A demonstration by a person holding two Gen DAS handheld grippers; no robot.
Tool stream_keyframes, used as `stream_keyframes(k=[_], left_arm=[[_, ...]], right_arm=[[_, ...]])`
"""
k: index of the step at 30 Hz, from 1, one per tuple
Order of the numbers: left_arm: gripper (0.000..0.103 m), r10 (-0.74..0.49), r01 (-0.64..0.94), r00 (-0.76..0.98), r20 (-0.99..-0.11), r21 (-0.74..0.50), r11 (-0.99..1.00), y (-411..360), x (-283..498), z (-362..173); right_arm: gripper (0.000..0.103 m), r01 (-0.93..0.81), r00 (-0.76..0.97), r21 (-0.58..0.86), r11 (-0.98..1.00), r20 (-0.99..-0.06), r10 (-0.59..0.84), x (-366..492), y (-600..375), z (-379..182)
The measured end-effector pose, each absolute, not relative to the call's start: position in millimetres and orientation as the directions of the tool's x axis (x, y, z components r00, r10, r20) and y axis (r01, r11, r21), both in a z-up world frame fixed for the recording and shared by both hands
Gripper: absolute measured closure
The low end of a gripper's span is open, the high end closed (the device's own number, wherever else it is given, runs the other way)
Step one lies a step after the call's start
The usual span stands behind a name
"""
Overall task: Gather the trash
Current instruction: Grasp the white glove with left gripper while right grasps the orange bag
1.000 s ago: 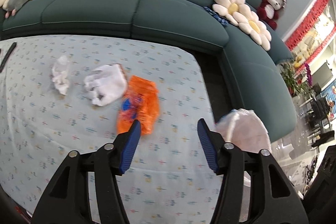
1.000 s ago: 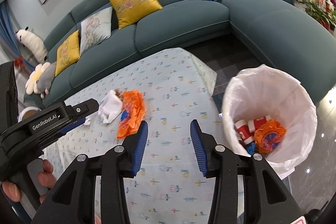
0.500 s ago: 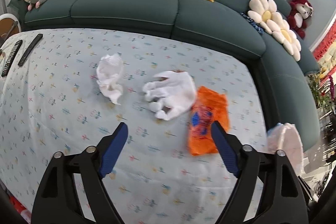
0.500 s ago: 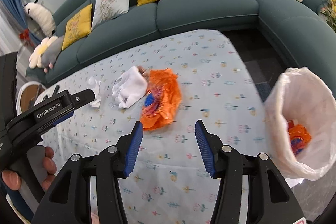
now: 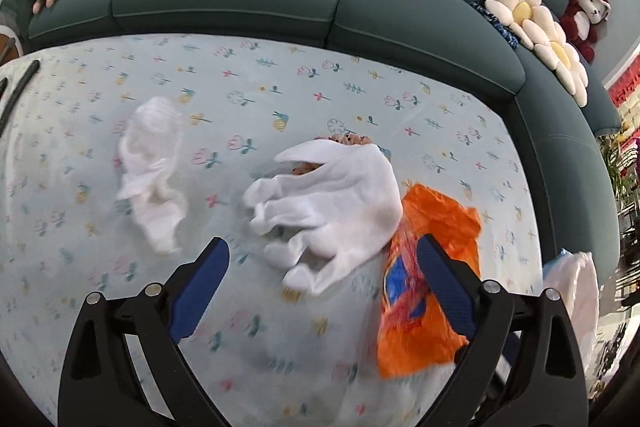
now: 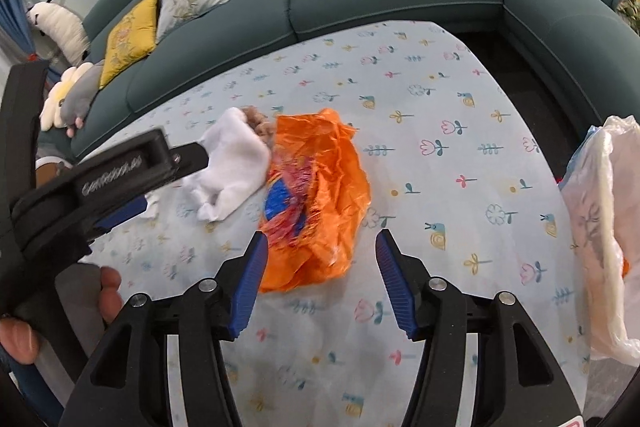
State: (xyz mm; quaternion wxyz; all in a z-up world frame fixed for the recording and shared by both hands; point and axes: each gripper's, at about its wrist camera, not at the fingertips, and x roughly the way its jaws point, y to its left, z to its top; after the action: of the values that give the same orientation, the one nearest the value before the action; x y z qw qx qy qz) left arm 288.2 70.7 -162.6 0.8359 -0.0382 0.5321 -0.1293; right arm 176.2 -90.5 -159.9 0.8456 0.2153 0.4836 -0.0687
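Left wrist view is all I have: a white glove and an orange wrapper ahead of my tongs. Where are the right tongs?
Observer: The right tongs are open and have just been opening. The near end of the orange wrapper lies between them, not gripped.
Operator: Is anything in the bin bag yet?
Observer: Yes, something orange shows inside the white bag, low down at the right edge of the right wrist view.
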Motion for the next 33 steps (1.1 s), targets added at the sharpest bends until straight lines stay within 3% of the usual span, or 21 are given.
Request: stream_keyframes(k=[17, 19, 20, 21, 22, 24, 25, 33], left_arm=[[0.018, -0.199, 0.135, 0.395, -0.897, -0.157, 0.978, 49, 320, -190], [0.029, -0.206, 0.146, 0.391, -0.897, -0.161, 0.976, 46, 322, -191], [0.041, -0.211, 0.16, 0.38, -0.901, -0.161, 0.974, 44, 322, -192], [0.055, -0.216, 0.173, 0.371, -0.903, -0.161, 0.972, 44, 321, -194], [0.059, -0.222, 0.182, 0.368, -0.903, -0.164, 0.97, 43, 320, -194], [0.081, -0.245, 0.197, 0.361, -0.9, -0.183, 0.963, 45, 314, -194], [0.086, -0.258, 0.205, 0.353, -0.899, -0.195, 0.959, 45, 312, -194], [0.091, -0.313, 0.241, 0.342, -0.886, -0.239, 0.941, 58, 282, -183]], right_arm=[[0.048, 0.345, 0.496, 0.328, 0.88, -0.859, 0.126, 198, -87, -200], [0.05, 0.343, 0.498, 0.327, 0.881, -0.858, 0.124, 199, -86, -201], [0.053, 0.342, 0.499, 0.325, 0.882, -0.858, 0.123, 199, -86, -201], [0.063, 0.341, 0.498, 0.324, 0.883, -0.858, 0.122, 200, -87, -201], [0.074, 0.341, 0.494, 0.325, 0.882, -0.86, 0.126, 200, -88, -202], [0.081, 0.343, 0.49, 0.342, 0.875, -0.86, 0.145, 200, -90, -203], [0.083, 0.344, 0.491, 0.349, 0.872, -0.858, 0.15, 199, -91, -203], [0.088, 0.335, 0.523, 0.37, 0.867, -0.838, 0.156, 184, -86, -186]])
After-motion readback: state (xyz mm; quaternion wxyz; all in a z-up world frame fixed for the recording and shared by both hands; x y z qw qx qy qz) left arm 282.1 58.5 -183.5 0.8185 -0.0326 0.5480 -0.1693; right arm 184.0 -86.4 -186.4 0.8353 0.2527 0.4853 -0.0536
